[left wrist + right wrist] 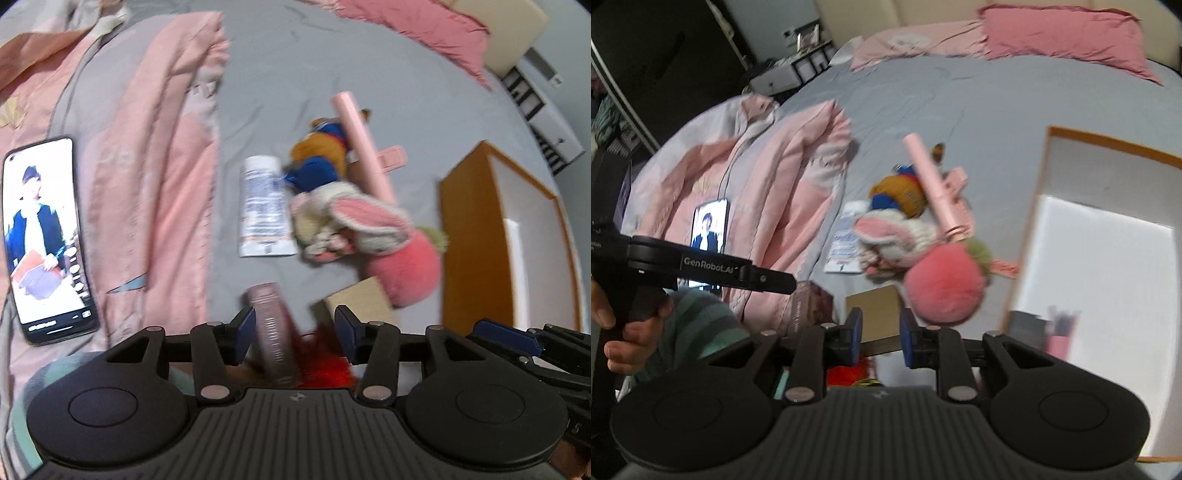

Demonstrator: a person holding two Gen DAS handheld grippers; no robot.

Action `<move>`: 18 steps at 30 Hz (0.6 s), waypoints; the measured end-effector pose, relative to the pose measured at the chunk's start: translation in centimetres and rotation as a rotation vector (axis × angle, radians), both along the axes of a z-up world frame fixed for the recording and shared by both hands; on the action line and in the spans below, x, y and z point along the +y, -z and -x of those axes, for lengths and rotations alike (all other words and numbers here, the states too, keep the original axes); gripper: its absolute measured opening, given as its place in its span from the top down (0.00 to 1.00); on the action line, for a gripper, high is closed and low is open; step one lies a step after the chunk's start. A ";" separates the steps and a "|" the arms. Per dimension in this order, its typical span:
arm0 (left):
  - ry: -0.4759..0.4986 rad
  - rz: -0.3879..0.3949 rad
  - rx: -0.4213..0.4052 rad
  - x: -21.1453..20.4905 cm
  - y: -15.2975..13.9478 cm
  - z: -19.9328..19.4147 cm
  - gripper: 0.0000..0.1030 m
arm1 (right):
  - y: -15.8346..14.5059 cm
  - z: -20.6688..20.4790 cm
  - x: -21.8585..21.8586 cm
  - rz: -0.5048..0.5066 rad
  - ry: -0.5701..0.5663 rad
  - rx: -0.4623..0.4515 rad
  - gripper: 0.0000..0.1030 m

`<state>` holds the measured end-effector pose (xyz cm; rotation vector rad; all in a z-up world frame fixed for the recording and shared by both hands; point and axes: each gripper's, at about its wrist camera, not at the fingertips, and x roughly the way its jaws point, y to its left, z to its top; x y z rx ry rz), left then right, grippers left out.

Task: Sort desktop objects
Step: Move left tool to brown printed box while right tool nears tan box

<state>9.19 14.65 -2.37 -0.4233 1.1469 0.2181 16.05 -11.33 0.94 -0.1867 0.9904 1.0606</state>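
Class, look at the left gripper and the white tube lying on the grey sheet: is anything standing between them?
Yes. A brown box stands upright between the open left gripper fingers, directly before the white tube lying beyond it.

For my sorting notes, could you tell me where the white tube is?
In the left wrist view, the white tube lies mid-frame on the grey sheet, between the pink jacket and the bunny plush.

White tube (265, 206) flat ahead of left gripper (294, 329); plush toys (354, 218) heaped just right; pink stick (364, 147) tilted beyond; brown box (275, 332) between fingers.
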 end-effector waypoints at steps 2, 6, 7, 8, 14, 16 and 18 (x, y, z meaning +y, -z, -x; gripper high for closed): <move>-0.019 0.013 0.007 0.4 0.6 -0.1 0.46 | 0.7 0.3 1.5 0.025 -0.006 -0.013 0.69; -0.042 0.010 0.045 0.9 1.9 -0.9 0.45 | 2.2 0.1 3.9 0.075 -0.015 -0.002 0.68; -0.045 0.010 0.054 1.0 2.2 -1.0 0.45 | 2.5 0.0 4.3 0.090 -0.017 0.001 0.66; -0.046 0.019 0.062 1.2 2.5 -1.2 0.45 | 2.9 0.0 4.8 0.100 -0.023 0.001 0.64; -0.024 0.058 0.104 1.0 4.1 -2.0 0.45 | 4.7 0.0 6.9 0.164 -0.053 -0.004 0.54; -0.019 0.064 0.110 1.1 4.4 -2.3 0.47 | 5.0 -0.2 7.2 0.169 -0.053 -0.001 0.54; -0.021 0.066 0.123 1.3 4.8 -2.6 0.53 | 5.0 -0.4 7.5 0.170 -0.056 -0.002 0.54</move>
